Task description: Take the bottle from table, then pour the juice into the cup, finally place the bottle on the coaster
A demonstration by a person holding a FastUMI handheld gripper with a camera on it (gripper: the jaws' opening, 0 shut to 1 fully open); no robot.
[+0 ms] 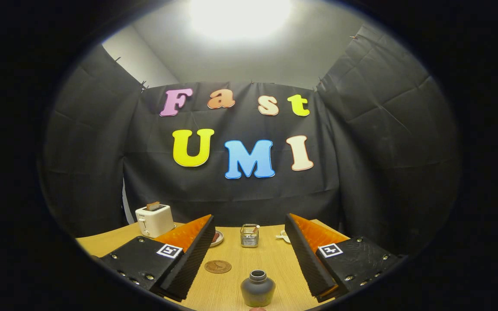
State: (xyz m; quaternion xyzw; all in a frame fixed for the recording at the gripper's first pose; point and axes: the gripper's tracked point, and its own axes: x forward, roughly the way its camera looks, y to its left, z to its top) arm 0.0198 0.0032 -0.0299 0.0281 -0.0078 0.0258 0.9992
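While the tool point(249, 276) stands wide open with nothing held, its two fingers point(193, 259) flank a bare strip of the pale wood-grain bench point(270, 263). Finger faces are finely ribbed. Bottle point(257, 288): squat, round-bodied, dark matte, short open neck; upright on the bench between the fingers, near their bases, touching neither. Coaster point(218, 266): flat round brown disc, just beside the left finger, ahead of the bottle. Cup point(249, 235): small clear glass, squarish, upright beyond the fingertips, roughly midway between them. White toaster point(154, 220) with a slice of toast up, far left. Small dish point(217, 238) partly hidden behind the left fingertip.
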